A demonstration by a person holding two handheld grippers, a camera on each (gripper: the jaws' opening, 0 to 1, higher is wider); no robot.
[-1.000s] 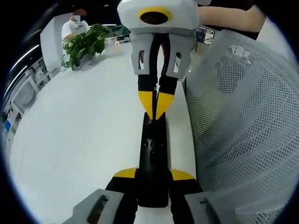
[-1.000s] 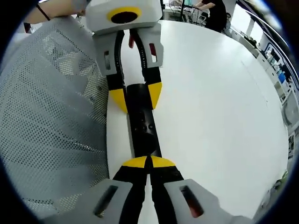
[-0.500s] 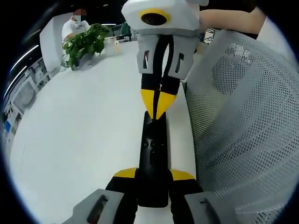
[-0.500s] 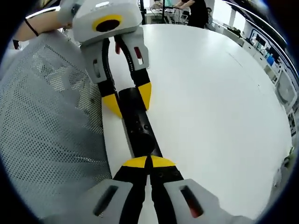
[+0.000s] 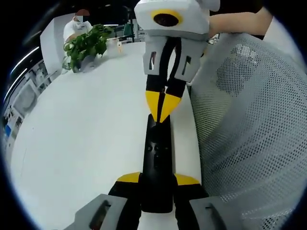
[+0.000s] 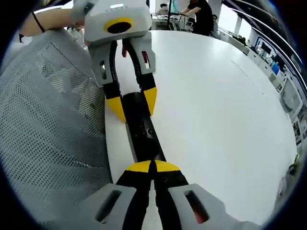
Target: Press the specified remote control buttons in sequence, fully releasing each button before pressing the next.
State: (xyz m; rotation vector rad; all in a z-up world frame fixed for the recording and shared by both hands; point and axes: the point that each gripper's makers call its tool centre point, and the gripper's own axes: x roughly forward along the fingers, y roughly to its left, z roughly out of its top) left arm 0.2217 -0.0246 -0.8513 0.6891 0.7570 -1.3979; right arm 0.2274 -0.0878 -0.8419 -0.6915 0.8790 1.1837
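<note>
Your left tool grips the near end of the black remote, one yellow tip on each side of it; the remote lies lengthwise on the white worktop, close to its edge, buttons up. In the right gripper view your right tool has its yellow tips clenched together and set on the opposite end of the remote; whether they press a button there, I cannot tell. A white mesh chair back stands just beside the worktop's edge. At the far end of the worktop a pot holds a leafy green plant, with a person behind it.
</note>
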